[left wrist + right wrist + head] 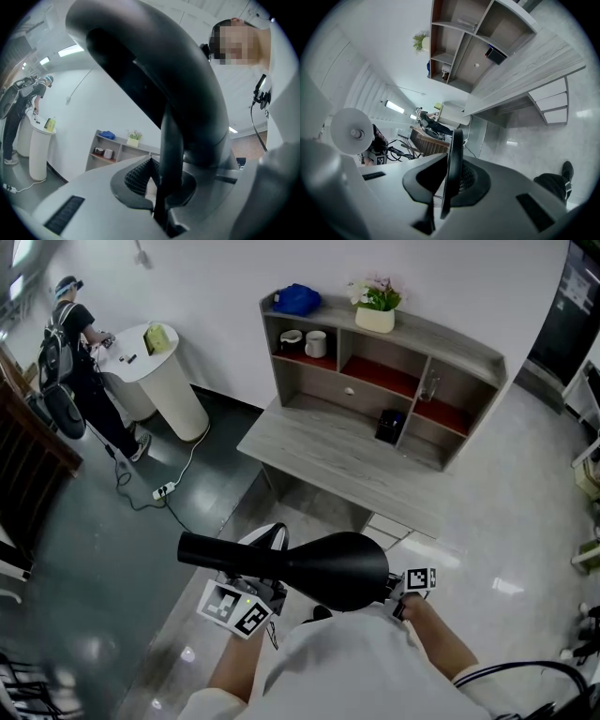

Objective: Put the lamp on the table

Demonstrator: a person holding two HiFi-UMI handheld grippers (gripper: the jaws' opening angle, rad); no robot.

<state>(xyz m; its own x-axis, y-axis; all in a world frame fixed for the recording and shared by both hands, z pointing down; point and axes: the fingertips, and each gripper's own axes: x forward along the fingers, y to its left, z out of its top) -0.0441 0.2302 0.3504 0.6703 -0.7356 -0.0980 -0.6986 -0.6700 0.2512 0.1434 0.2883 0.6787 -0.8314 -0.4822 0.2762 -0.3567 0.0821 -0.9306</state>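
I carry a black lamp (319, 568) level in front of my chest, its wide dome to the right and its narrow end to the left. My left gripper (258, 589) is under it, and in the left gripper view (161, 187) it is shut on the lamp's thin black stem (169, 140) below the thick curved neck. My right gripper (398, 592) sits at the dome's right side. In the right gripper view (447, 183) it is shut on a thin black edge of the lamp (454, 159). The grey wooden table (319, 451) with its shelf unit stands ahead.
The shelf unit (469, 362) holds a blue cloth, mugs, a flowerpot and a black box (390, 425). At the far left a person (70, 343) stands by a round white pedestal (169, 381). A cable and power strip (164, 490) lie on the floor.
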